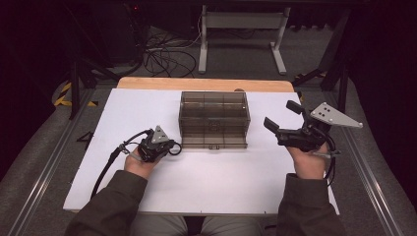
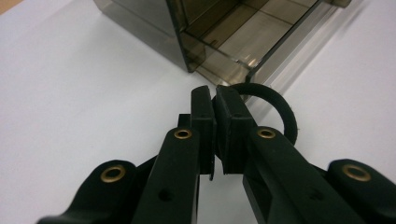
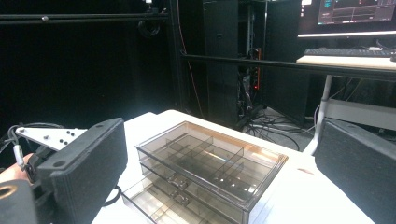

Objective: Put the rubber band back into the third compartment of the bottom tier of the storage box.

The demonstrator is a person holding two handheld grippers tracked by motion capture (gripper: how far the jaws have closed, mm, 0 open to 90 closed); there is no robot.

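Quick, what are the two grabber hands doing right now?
Left gripper: shut on the black ring.
Right gripper: open, holding nothing.

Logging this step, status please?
Left gripper shut on black ring, beside drawer box. Right gripper open, holding nothing. Lower drawer open.

The thin black rubber ring [image 2: 280,109] is partly hidden behind the left gripper [image 2: 214,100], so only 1 arc of it shows. The smoky transparent plastic drawer box [image 2: 224,37] is cut off by the left gripper view's top edge. In the right gripper view, the box's lower drawer runs off the bottom edge.
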